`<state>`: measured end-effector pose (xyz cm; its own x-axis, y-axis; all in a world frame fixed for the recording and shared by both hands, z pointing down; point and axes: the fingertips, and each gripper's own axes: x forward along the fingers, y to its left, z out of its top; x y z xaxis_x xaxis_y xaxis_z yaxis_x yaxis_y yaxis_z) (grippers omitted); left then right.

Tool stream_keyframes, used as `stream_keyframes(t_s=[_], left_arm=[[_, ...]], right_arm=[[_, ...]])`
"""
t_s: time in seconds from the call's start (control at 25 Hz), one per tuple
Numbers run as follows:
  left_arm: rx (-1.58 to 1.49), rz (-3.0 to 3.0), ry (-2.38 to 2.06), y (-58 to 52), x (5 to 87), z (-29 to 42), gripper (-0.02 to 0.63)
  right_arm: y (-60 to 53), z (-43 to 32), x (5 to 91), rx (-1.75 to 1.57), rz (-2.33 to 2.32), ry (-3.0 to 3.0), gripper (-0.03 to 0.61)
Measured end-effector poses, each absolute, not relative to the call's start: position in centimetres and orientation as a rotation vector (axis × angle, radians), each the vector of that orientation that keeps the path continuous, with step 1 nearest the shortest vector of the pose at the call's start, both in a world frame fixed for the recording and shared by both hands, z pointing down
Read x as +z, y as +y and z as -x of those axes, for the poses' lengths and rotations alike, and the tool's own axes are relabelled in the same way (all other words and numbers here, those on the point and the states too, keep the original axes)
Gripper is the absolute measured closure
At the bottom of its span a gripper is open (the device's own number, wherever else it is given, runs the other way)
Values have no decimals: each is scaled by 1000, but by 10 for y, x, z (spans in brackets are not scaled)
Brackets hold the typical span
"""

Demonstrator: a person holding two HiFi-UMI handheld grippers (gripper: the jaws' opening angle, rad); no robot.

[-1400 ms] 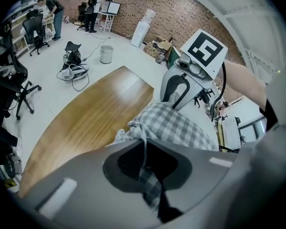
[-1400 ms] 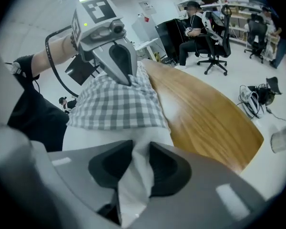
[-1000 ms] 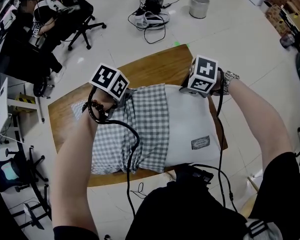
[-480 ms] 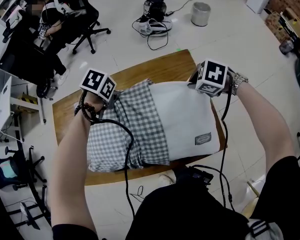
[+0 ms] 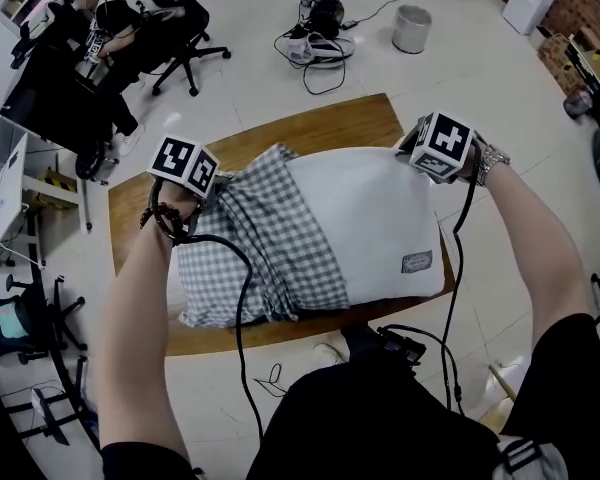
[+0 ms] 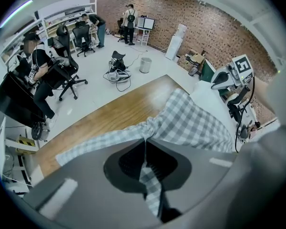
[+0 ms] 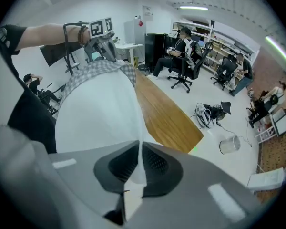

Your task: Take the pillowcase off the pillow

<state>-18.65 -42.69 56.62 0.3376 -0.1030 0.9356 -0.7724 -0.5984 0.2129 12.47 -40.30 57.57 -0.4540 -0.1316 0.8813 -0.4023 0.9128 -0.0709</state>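
A white pillow [image 5: 370,223] lies on the wooden table [image 5: 310,128], its left half still inside a grey checked pillowcase [image 5: 260,258]. My left gripper [image 5: 223,184] is shut on the bunched far edge of the pillowcase [image 6: 190,123]; a strip of check cloth runs between its jaws. My right gripper [image 5: 408,154] is shut on the pillow's far right corner, with white fabric [image 7: 100,109] pinched between its jaws. The right gripper view shows the pillowcase [image 7: 93,73] at the pillow's far end, and the left gripper [image 7: 102,41] there.
The table's bare wood [image 6: 109,113] runs beyond the pillow to its far edge. On the floor behind are a grey bin [image 5: 412,28], a black bag with cables [image 5: 320,18] and office chairs [image 5: 170,38]. A person sits at the far left.
My left gripper has pulled the pillowcase leftward, so more white pillow is bared. The right gripper has risen a little with the pillow's corner.
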Motion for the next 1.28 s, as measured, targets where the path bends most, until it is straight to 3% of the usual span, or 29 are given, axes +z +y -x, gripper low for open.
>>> stream_keyframes(t_s=[0.68, 0.84, 1.0, 1.28], left_arm=[[1249, -2074, -810, -410, 564, 182, 594], [1201, -2127, -833, -408, 556, 177, 510], [1160, -2153, -858, -396, 549, 176, 468], [1103, -2219, -910, -376, 530, 182, 409]], right_arm=[[-400, -117, 590, 304, -462, -2087, 549], [-401, -112, 587, 210, -504, -2114, 492], [-395, -114, 581, 151, -554, -2122, 426], [-366, -107, 555, 116, -591, -2121, 413]])
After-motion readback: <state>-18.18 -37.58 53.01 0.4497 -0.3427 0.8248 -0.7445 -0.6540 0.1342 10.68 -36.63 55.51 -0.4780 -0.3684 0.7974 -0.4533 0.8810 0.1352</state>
